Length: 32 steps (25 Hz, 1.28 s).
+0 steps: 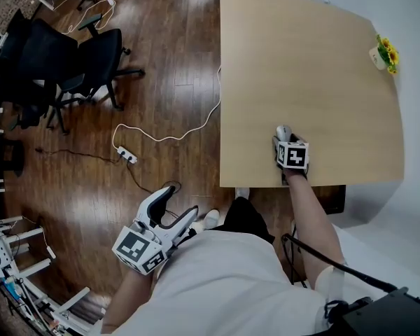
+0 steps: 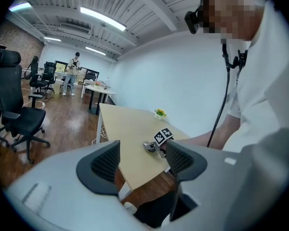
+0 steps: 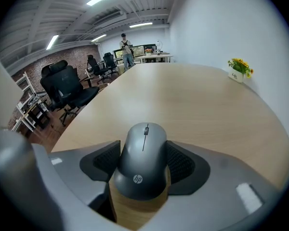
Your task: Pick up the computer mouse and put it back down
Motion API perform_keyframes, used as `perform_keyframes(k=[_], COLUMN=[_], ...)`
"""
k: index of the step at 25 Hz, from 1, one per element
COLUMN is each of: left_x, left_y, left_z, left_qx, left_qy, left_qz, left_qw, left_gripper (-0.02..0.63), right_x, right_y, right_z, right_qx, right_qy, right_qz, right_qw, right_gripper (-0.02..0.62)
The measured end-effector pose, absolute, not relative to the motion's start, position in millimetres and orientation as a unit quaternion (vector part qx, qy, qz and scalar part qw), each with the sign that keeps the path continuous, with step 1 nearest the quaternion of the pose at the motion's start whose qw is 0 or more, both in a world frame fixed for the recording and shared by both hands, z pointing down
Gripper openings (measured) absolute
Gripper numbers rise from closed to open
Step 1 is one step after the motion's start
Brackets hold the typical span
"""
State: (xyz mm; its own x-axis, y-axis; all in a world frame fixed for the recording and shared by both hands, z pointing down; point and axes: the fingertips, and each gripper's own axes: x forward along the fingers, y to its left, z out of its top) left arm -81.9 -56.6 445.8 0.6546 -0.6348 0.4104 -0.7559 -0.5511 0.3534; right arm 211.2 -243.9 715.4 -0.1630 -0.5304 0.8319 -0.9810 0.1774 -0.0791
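Office space with a dark wood floor (image 1: pixel 168 82), black office chairs (image 1: pixel 91 61) off to the left, and a white cable with a power strip (image 1: pixel 128 155) lying on the floor. Light wood table (image 1: pixel 315 68) is mostly bare, with a small flower pot (image 1: pixel 383 53) at the far right edge.

The computer mouse (image 3: pixel 143 160) sits near the table's near edge, right in front of the person. The right gripper (image 1: pixel 285 142) is around it: the right gripper view shows both ribbed pads (image 3: pixel 179 163) against the mouse's flanks, jaws closed down to its width, scroll wheel pointing away. The left gripper (image 1: pixel 173 208) hangs off the table by the person's left hip, jaws wide apart with nothing between them, just table and floor seen through the gap.

Handling, as a guess: hard plastic shell, light and rigid, won't deform. The smooth curved top looks slippery, so the side flanks at the waist are the place to grip, which is where the pads are now. A light squeeze should do. It's low risk if it drops from low over the table, but it's close to the edge.

Hard to tell:
- The mouse underside is not visible, so I can't say whether it rests on the table or is slightly lifted.
- In the head view the mouse is mostly covered by the right gripper and its marker cube, with only the front tip showing.
- In the left gripper view it's tiny and partly behind the jaw.
- How hard the pads are pressing can't be read
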Motion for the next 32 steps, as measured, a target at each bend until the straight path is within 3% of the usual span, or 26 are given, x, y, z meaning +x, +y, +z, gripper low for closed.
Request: perform_keyframes(k=[14,32], left_x=[-76,-91], left_y=[-63,-3], left_z=[447,428], left_qx=[0.883,0.931], left_qy=[-0.380,-0.294], left_qz=[0.117,0.095], left_qw=[0.249,0.194], left_gripper=[0.275,0.275], right_x=[212,172], right_y=[-244,-54], right_z=[702,472], right_qx=[0.553,0.589], right_qy=[-0.701,-0.746], right_qz=[0.294,0.208], right_qw=[0.341,0.229], right_gripper=[0.344,0.360])
